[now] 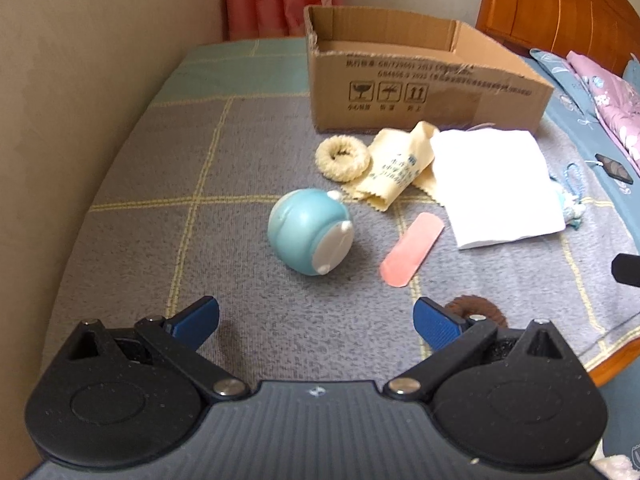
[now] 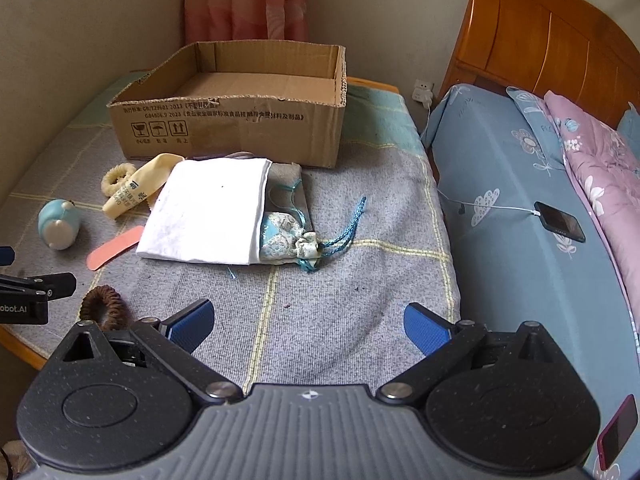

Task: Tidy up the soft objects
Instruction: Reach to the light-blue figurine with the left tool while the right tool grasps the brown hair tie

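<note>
Cardboard box point(image 2: 236, 128) sits empty beyond the scattered soft things, blue squishy toy point(image 1: 310, 236) nearest, so I hold both my left tool point(image 1: 316, 322) and right tool point(image 2: 308, 320) spread apart, empty, ready to pick.

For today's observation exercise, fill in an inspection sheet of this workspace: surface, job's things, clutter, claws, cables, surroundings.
Surface: grey checked mat.
Job's things: empty box; white cloth over pouch; cream scrunchie; brown scrunchie; blue toy; yellow cloth; pink strip.
Clutter: nothing seen.
Claws: left claw open, right claw open, both empty.
Cables: white cable to phone.
Surroundings: bed, headboard, curtain.
</note>
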